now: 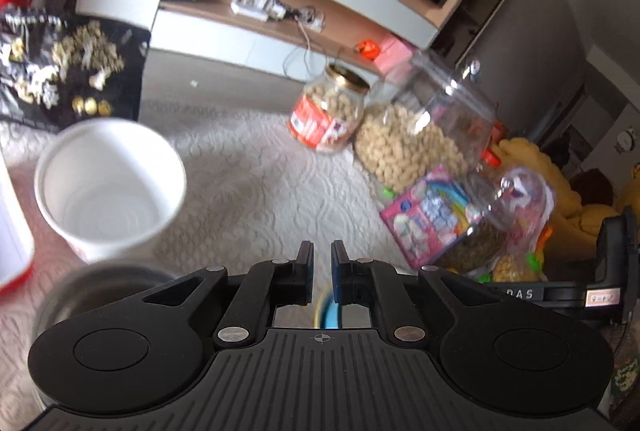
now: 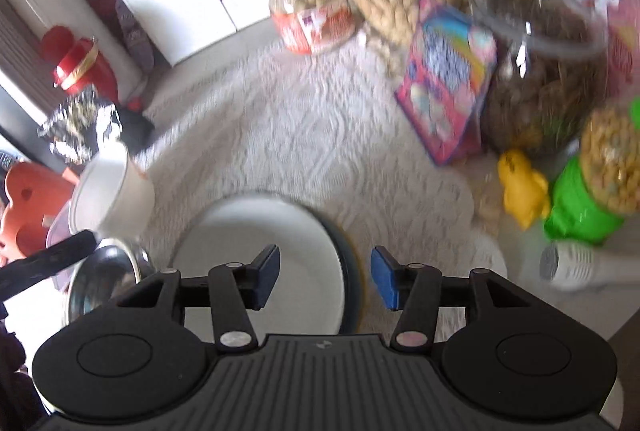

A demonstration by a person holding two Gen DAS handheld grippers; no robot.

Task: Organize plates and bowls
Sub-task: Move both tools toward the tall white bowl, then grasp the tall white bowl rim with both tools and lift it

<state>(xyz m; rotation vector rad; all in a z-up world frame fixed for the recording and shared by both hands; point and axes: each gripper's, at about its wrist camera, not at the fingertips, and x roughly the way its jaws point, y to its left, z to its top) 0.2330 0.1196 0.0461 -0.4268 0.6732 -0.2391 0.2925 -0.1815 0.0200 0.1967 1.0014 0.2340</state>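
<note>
White plate [image 2: 256, 271]: seen from the right wrist lying on the pale textured cloth [image 2: 288, 119] at the near edge of the table, its dark rim showing on the right side; partly hidden behind the right gripper's left finger.
Steel bowl [image 2: 104, 279]: set just left of the white plate, near the table's near-left part; in the left wrist view only its blurred rim is seen low on the left.
White cup [image 1: 110, 187]: placed upright beyond the steel bowl, open mouth visible, empty inside.
Right gripper [image 2: 324, 277]: held above the white plate's right rim; its jaws are apart, with nothing pressed between the blue pads.
Left gripper [image 1: 322, 271]: its jaws are drawn together, a narrow gap left between the pads; a blue and yellow edge is glimpsed below the gap, but what it is cannot be told.
Peanut jar [image 1: 330, 111]: stood toward the far side of the table, red label facing forward.
Large clear jar [image 1: 424, 127]: placed just right of the peanut jar, partly filled with nuts.
Pink box [image 1: 432, 219]: leaned against the jars along the right side.
</note>
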